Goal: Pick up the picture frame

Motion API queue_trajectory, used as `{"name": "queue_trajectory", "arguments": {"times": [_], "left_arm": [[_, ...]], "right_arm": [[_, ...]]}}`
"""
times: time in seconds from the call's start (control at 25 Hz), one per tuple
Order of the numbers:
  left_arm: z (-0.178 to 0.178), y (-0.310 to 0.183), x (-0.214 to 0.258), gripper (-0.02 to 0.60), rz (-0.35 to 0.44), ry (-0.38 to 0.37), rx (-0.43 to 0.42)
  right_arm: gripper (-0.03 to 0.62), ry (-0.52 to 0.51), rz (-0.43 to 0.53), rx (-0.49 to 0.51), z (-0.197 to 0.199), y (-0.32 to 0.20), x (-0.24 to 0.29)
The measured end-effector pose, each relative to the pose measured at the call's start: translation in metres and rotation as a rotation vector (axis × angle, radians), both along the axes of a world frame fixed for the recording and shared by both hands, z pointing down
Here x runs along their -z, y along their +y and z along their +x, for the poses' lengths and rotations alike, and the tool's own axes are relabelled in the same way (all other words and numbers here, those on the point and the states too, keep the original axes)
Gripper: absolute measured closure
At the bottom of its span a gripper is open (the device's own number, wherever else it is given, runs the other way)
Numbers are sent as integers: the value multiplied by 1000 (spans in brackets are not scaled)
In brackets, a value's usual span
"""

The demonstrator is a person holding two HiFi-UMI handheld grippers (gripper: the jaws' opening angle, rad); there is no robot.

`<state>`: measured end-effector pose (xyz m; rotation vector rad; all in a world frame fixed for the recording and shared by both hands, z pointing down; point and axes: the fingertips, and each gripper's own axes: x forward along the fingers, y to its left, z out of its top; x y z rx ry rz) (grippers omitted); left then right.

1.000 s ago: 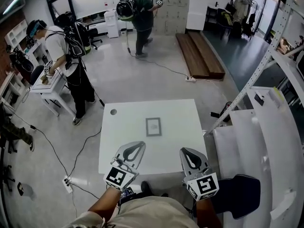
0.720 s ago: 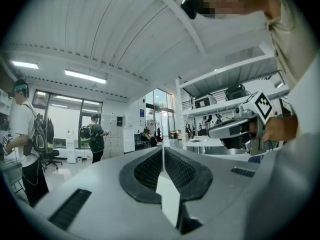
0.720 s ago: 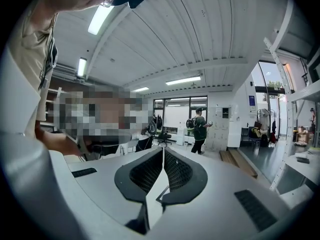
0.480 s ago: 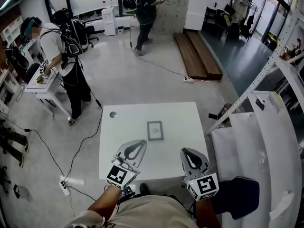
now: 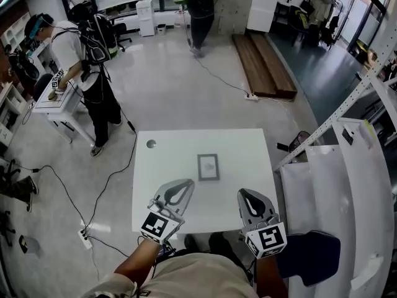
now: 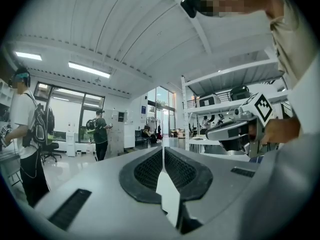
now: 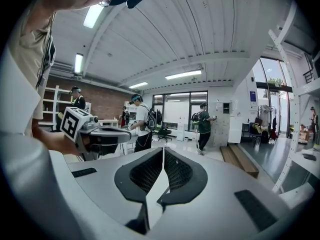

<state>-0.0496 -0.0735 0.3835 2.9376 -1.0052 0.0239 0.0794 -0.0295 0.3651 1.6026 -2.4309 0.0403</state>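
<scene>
1. We hold our left gripper (image 5: 177, 192) and right gripper (image 5: 250, 203) closed and empty.
2. The picture frame (image 5: 208, 167) lies flat mid-table (image 5: 162, 176); if we reach it with closed jaws, we may only shove it.

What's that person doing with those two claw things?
A person holds a left gripper and a right gripper over the near part of a white table. Both are shut with nothing in them. The picture frame lies flat in the middle of the table, and neither gripper touches it yet.
</scene>
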Motion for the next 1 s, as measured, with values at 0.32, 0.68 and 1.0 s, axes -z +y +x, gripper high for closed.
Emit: {"name": "queue_trajectory", "arguments": {"times": [0.32,0.68,1.0], "left_arm": [[7,-35,-19,558,-30,-22,69],[17,-77,-61,558,-112,-58,126],[30,-114,-109,558,-238,-110,152]], "right_arm": [[566,-11,-45,61,8,-37,-26],[566,-23,-102,84,25,-84,-62],[566,-24,-173,99,36,-123,-98]]}}
